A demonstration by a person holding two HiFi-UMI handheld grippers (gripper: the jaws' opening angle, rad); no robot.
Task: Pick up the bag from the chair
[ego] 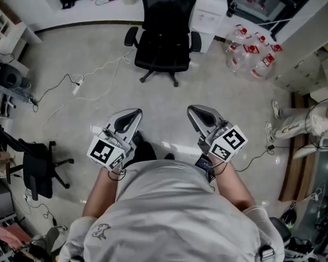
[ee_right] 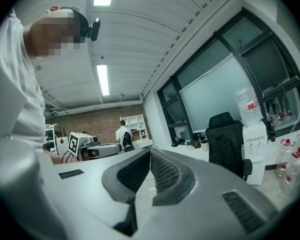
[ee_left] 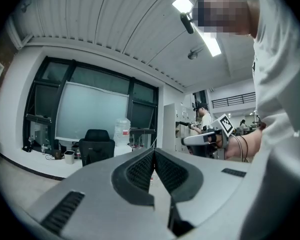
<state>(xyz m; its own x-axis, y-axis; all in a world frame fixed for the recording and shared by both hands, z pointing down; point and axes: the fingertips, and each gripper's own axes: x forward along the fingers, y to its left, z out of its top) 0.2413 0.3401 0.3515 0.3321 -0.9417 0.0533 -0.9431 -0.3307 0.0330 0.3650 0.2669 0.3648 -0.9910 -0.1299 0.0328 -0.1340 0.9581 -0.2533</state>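
A black office chair (ego: 164,31) stands on the floor well ahead of me; it also shows in the left gripper view (ee_left: 96,146) and the right gripper view (ee_right: 227,139). I cannot make out a bag on its dark seat. My left gripper (ego: 133,113) and right gripper (ego: 193,110) are held side by side at waist height, pointing toward the chair and far short of it. Both are shut, tips together, with nothing between them (ee_left: 153,152) (ee_right: 149,152). Each gripper appears in the other's view: the right gripper (ee_left: 190,140), the left gripper (ee_right: 102,150).
Several large water bottles (ego: 251,53) stand right of the chair by a white dispenser (ego: 208,15). Cables and a power strip (ego: 76,85) lie on the floor at left. A second dark chair (ego: 37,168) stands near left. A person (ego: 311,121) is at the right edge.
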